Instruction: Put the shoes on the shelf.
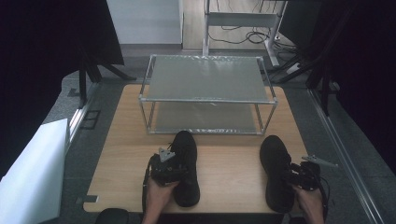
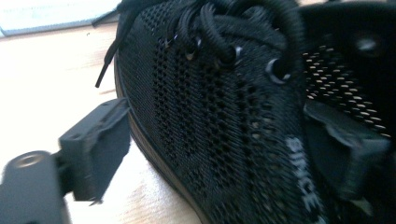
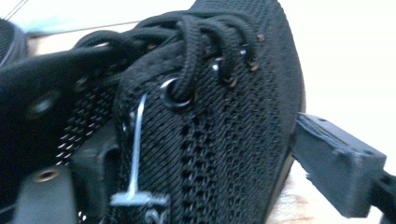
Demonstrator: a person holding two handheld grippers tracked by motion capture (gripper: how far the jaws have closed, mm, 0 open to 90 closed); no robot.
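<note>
Left shoe: a black mesh shoe (image 1: 185, 168) lies on the wooden counter (image 1: 229, 175), toe toward the metal rack (image 1: 207, 95), near the front edge, left of the middle
Right shoe: a second black shoe (image 1: 276, 171) lies well apart from the first one, at the right side of the counter, toe also toward the rack
Left hand-held gripper: the left hand-held gripper (image 1: 166, 169) is at the left side of the left shoe, about at the laces; in the left gripper view one jaw stands outside, just beside the sole, and the other jaw is inside the shoe opening, so the side wall is between them; the jaws are wide and I cannot tell if the pads press on the mesh
Right hand-held gripper: the right hand-held gripper (image 1: 302, 176) is at the right side of the right shoe; in the right gripper view one jaw is inside the opening and the other outside near the sole, with a small gap to the shoe; the grip is not clear
Rack: two shelves, at the far half of the counter
</note>
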